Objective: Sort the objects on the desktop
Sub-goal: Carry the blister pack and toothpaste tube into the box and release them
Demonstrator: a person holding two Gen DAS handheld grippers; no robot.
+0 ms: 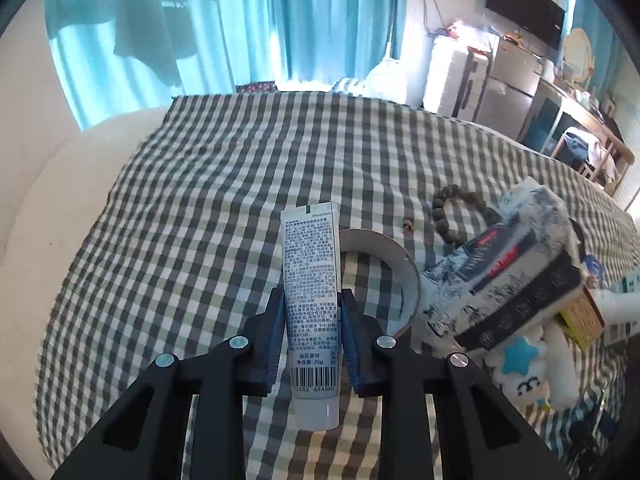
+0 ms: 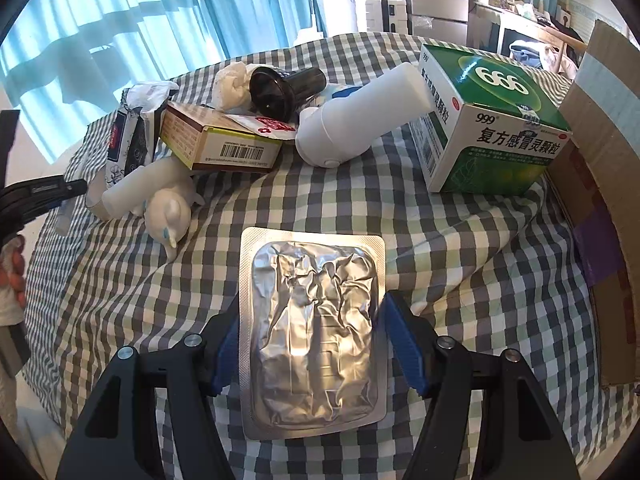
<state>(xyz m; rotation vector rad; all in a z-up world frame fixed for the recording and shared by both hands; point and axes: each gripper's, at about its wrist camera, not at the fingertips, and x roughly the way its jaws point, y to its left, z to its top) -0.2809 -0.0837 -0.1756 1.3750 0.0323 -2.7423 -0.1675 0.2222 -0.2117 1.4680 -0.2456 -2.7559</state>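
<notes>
Holding a small white printed toothpaste tube (image 1: 311, 312) in the left gripper (image 1: 311, 300): blue pads (image 1: 276, 344) pressed against both sides of the tube, jaws narrowed to its width. Tube lies along the fingers, crimped end pointing away, cap end toward the camera, raised over the grey-green-white checked cloth (image 1: 200, 200).

Just behind the tube on the cloth: a white ring of tape (image 1: 396, 268). Past that, a dark beaded bracelet (image 1: 452, 208). To the right, a blue-and-white patterned tissue pack (image 1: 512, 256) leaning on a pile, with a white plush toy with a blue star (image 1: 520, 364) below it.

Right gripper (image 2: 314, 316): jaws set wide, blue pads (image 2: 404, 344) at both long edges of a crumpled silver foil blister pack (image 2: 314, 332). Left edge looks in contact; whether the right pad actually touches it, cannot tell. Pack sits flat between the fingers, foil side up, above the checked cloth.

Beyond it, a clutter pile: a green-and-white 999 medicine box (image 2: 492, 120) at right, a white plastic bottle (image 2: 352, 120) lying on its side against it, a dark brown plastic funnel-shaped cup (image 2: 284, 84), a tan-and-yellow cardboard box with a barcode (image 2: 224, 140), and the plush toy at left. An open brown cardboard carton (image 2: 608, 160) stands along the right edge, touching the medicine box.
</notes>
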